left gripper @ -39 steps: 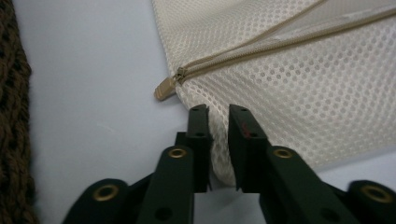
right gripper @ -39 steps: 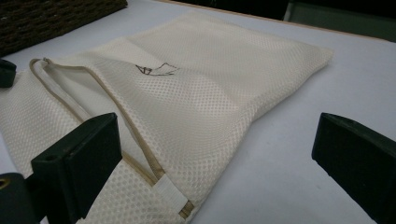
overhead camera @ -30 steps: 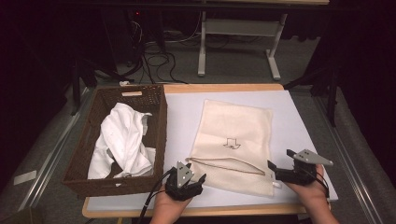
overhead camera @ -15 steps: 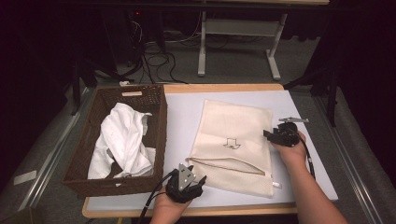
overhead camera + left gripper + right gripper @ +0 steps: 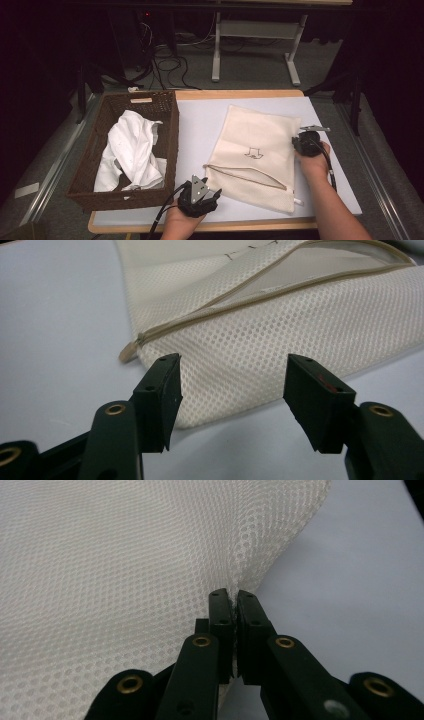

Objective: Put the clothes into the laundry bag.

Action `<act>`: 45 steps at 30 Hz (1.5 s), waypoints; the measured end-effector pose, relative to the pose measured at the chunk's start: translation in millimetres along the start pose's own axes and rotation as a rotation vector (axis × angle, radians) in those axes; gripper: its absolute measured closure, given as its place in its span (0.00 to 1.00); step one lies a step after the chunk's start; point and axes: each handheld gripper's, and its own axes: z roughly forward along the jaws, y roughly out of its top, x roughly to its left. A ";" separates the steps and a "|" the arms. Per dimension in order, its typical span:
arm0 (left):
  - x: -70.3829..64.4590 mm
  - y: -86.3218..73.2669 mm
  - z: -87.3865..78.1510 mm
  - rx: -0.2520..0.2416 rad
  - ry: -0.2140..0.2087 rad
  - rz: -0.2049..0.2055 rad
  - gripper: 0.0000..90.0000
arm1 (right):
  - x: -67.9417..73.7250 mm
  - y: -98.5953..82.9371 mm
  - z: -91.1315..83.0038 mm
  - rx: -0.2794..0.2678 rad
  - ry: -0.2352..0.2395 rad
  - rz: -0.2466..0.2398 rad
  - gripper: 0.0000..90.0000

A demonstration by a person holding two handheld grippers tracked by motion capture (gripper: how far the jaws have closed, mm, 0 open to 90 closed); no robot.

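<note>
White cloth in wicker basket

No readable txt, nos. or brand names are being shown anywhere. One small dark printed mark is being carried on the mesh bag, approx. mid-panel; it is too small and blurred for any letters to be made out.

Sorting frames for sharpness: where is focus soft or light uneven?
High view: table lit, surroundings dark, mesh bag slightly soft. Left gripper view: left claw blurred close up, weave sharp. Right gripper view: right claw soft, mesh crisp.
</note>
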 end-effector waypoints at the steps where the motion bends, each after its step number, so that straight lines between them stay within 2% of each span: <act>1: 0.1 0.5 0.5 -0.002 -0.004 -0.003 0.45 | -5.4 -4.3 -4.8 -0.002 -0.007 0.000 0.97; 5: -2.1 2.0 2.2 0.000 -0.007 0.012 0.45 | -23.7 -23.8 -25.5 -0.003 -0.025 0.002 0.97; 6: -3.8 2.1 4.6 0.008 -0.003 0.027 0.45 | -31.7 -34.1 -32.9 -0.003 -0.030 0.014 0.96; 8: -4.5 1.8 6.4 0.015 -0.001 0.032 0.45 | -34.3 -38.9 -35.4 0.001 -0.032 0.019 0.95; 9: -5.4 1.4 8.4 0.019 0.004 0.029 0.45 | -36.5 -42.9 -37.1 -0.001 -0.026 0.015 0.91; 11: -5.9 0.5 11.8 0.031 0.014 0.037 0.45 | -38.4 -47.4 -43.5 -0.012 -0.009 0.021 0.73; 13: -5.6 -0.8 14.2 0.028 0.030 0.061 0.44 | -37.1 -51.5 -53.3 -0.055 0.007 0.011 0.58; 15: -3.8 -1.0 16.7 0.019 0.046 0.062 0.42 | -30.3 -58.7 -70.4 -0.102 0.057 0.004 0.44; 16: -2.1 -0.3 18.0 0.022 0.048 0.052 0.42 | -30.3 -58.7 -70.4 -0.102 0.057 0.004 0.44; 17: 0.2 0.8 19.4 0.028 0.047 0.042 0.42 | -27.3 -61.4 -77.8 -0.120 0.072 0.005 0.42; 18: 2.1 1.9 20.9 0.030 0.047 0.030 0.42 | -19.7 -67.4 -93.5 -0.152 0.115 -0.006 0.39; 19: 3.9 3.2 22.5 0.034 0.052 0.028 0.43 | -14.7 -70.9 -101.5 -0.163 0.122 -0.027 0.38; 20: 4.9 4.6 24.2 0.044 0.061 0.029 0.49 | -9.5 -75.1 -109.3 -0.179 0.120 -0.057 0.38; 21: 5.2 5.7 25.5 0.051 0.076 0.032 0.49 | -9.5 -75.1 -109.3 -0.179 0.120 -0.057 0.38; 22: 5.4 7.6 28.7 0.055 0.095 0.024 0.59 | -0.5 -84.0 -122.5 -0.194 0.133 -0.092 0.37; 24: 6.8 10.7 35.4 0.076 0.094 0.017 0.63 | 6.2 -91.7 -132.8 -0.197 0.158 -0.108 0.37; 25: 7.7 12.4 42.5 0.106 0.102 0.017 0.65 | 8.9 -94.7 -137.3 -0.200 0.167 -0.112 0.37; 26: 7.7 12.4 42.5 0.106 0.102 0.017 0.67 | 10.5 -96.8 -141.1 -0.209 0.170 -0.119 0.37; 28: 8.8 13.0 45.0 0.113 0.110 0.031 0.75 | 11.8 -99.5 -145.2 -0.215 0.169 -0.129 0.37; 30: 10.3 14.6 46.9 0.123 0.103 0.011 0.77 | 11.6 -100.9 -144.6 -0.210 0.160 -0.133 0.37; 33: 12.1 14.8 48.5 0.135 0.094 0.006 0.81 | 10.4 -101.4 -143.1 -0.203 0.161 -0.126 0.37; 36: 16.4 14.4 50.6 0.151 0.061 -0.029 0.83 | 10.3 -102.9 -141.3 -0.187 0.163 -0.116 0.38; 38: 18.6 13.9 50.3 0.153 0.042 -0.051 0.90 | 12.0 -103.5 -141.4 -0.185 0.165 -0.123 0.38; 40: 19.2 13.9 50.1 0.156 0.041 -0.058 0.93 | 12.9 -103.5 -141.7 -0.188 0.165 -0.127 0.38; 44: 31.6 12.6 47.5 0.149 0.014 -0.161 0.95 | 16.1 -103.1 -140.7 -0.184 0.174 -0.139 0.39; 45: 33.4 12.3 46.7 0.147 0.023 -0.165 0.95 | 17.3 -102.9 -139.8 -0.184 0.183 -0.143 0.40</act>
